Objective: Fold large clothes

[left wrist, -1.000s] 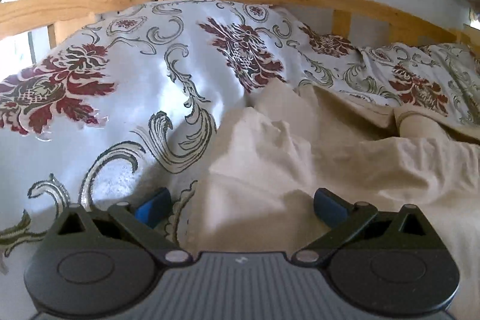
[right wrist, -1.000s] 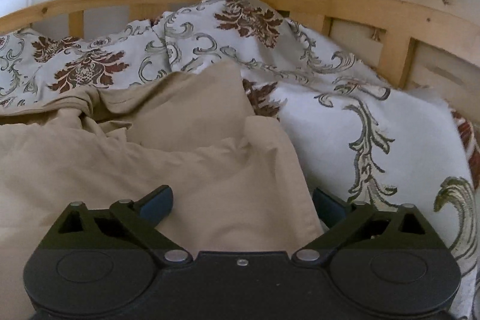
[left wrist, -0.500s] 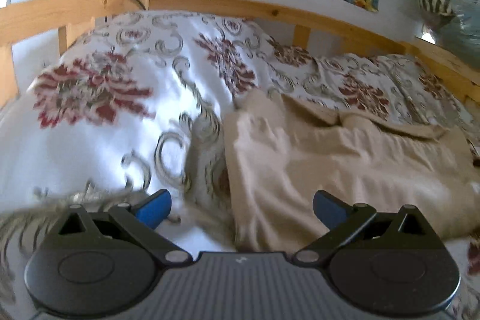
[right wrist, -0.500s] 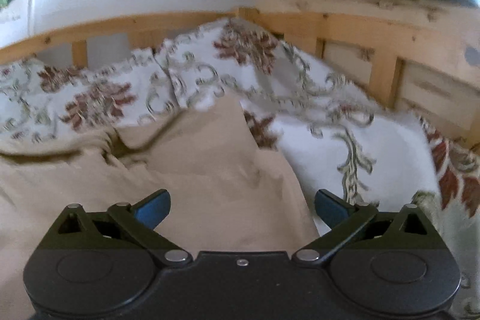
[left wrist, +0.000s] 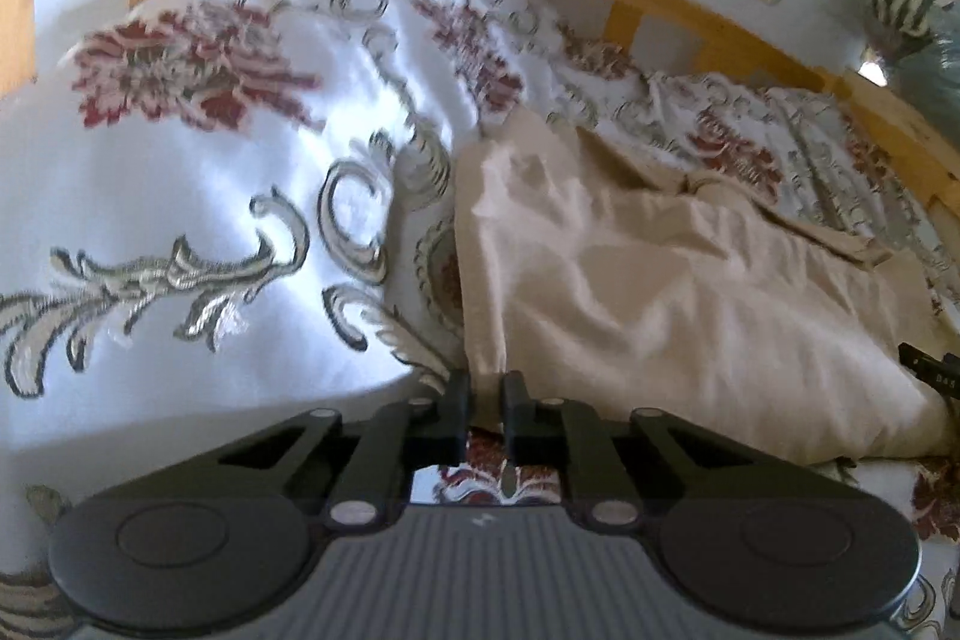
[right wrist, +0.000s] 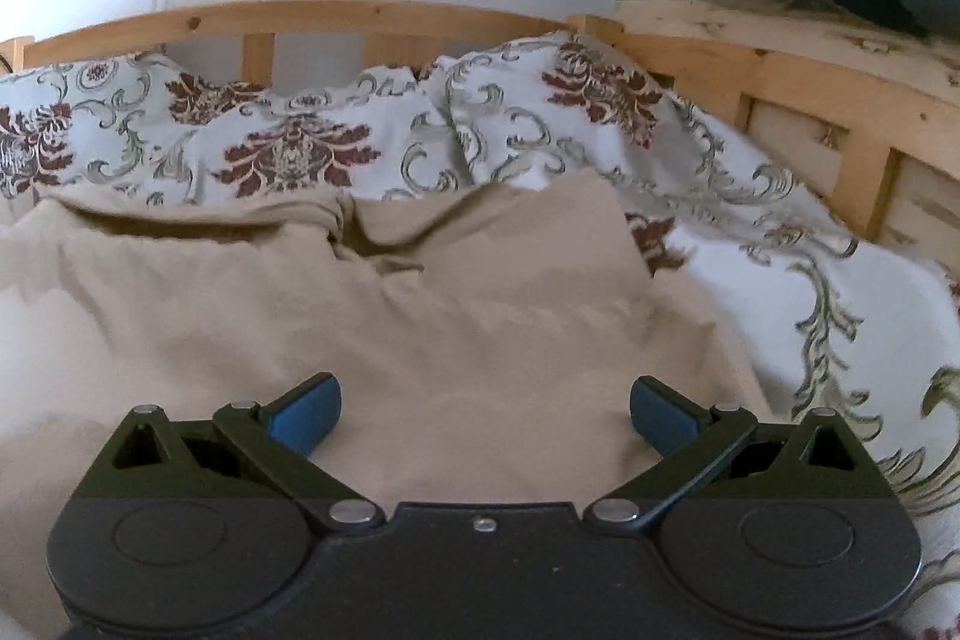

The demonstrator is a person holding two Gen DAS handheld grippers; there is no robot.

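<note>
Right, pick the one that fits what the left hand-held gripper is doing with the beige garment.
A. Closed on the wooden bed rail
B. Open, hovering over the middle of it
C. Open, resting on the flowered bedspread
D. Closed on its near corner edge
D: the left hand-held gripper has just been closing, and its fingers now stand nearly together with the near corner of the beige garment pinched between them.

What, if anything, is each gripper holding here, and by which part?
The left gripper, its jaws just closed, pinches the beige garment at its near left corner. The right gripper is open above the garment, holding nothing.
</note>
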